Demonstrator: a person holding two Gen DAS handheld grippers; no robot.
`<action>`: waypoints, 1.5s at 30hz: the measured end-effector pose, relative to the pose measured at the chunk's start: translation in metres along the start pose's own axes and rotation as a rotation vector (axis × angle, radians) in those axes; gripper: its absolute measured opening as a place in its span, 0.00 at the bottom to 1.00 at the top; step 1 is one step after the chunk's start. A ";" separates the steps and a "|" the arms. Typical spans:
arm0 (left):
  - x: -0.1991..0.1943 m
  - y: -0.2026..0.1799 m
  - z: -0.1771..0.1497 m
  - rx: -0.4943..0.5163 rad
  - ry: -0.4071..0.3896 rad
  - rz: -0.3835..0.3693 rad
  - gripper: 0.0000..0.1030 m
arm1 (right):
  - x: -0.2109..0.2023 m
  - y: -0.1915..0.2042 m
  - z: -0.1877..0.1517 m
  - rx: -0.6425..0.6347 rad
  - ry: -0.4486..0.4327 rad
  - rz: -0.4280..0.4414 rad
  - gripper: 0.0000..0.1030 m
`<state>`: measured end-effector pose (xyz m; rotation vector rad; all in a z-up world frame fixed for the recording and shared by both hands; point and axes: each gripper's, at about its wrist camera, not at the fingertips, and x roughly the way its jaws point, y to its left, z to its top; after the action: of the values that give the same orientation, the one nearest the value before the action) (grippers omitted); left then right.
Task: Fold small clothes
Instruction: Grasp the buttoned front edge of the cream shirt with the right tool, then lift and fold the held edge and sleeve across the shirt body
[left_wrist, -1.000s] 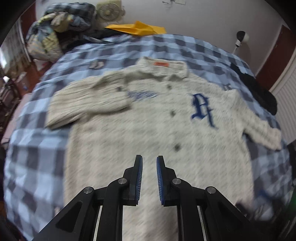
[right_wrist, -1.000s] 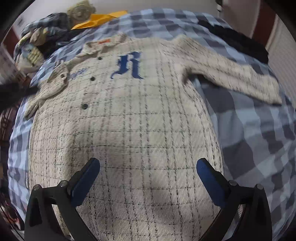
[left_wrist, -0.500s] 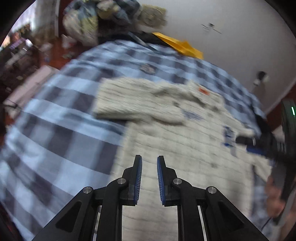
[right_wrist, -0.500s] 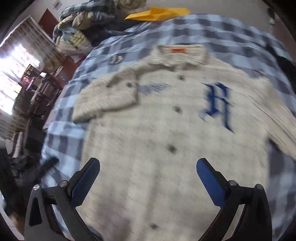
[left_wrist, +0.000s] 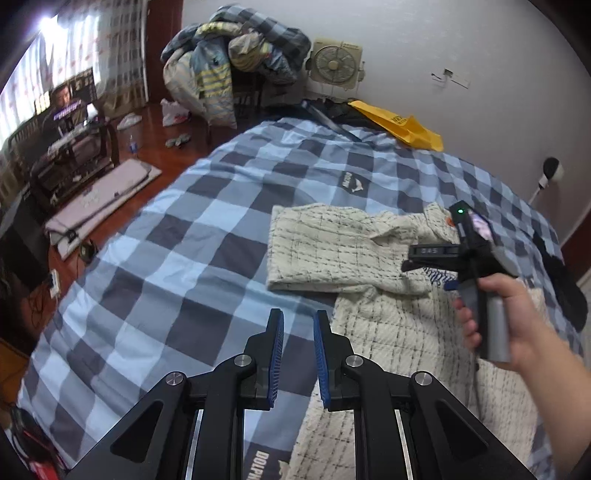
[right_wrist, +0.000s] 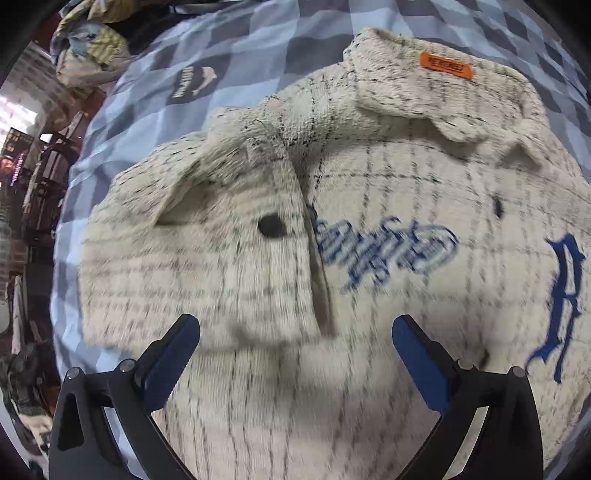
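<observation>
Cream checked shirt (left_wrist: 388, 332) spread face-up on the blue plaid bedspread (left_wrist: 177, 258), both tongs above it.

The left gripper (left_wrist: 298, 350) hangs over the shirt's side edge, its blue pads a narrow gap apart with nothing between them. The right gripper (right_wrist: 295, 354) is spread wide above the folded-in sleeve (right_wrist: 207, 258) by the chest lettering, empty too. A hand (left_wrist: 517, 332) holds it near the collar (right_wrist: 424, 92).

The shirt (right_wrist: 369, 229) is motion-blurred, its blue script (right_wrist: 384, 254) unreadable and its hem cut off by the picture's edge.
</observation>
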<state>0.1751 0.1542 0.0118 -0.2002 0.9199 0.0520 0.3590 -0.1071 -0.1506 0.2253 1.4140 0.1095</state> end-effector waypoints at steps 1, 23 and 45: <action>0.003 0.002 0.000 -0.013 0.010 -0.007 0.15 | 0.004 0.003 0.001 -0.007 -0.001 0.001 0.99; 0.008 0.031 -0.008 -0.188 0.050 -0.120 0.15 | -0.211 0.054 -0.035 -0.076 -0.365 0.167 0.10; 0.021 -0.028 -0.018 -0.016 0.086 -0.157 0.15 | -0.195 -0.137 -0.023 0.091 -0.330 -0.119 0.13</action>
<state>0.1774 0.1227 -0.0110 -0.2908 0.9873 -0.0950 0.2979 -0.2792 0.0047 0.2224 1.1015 -0.0871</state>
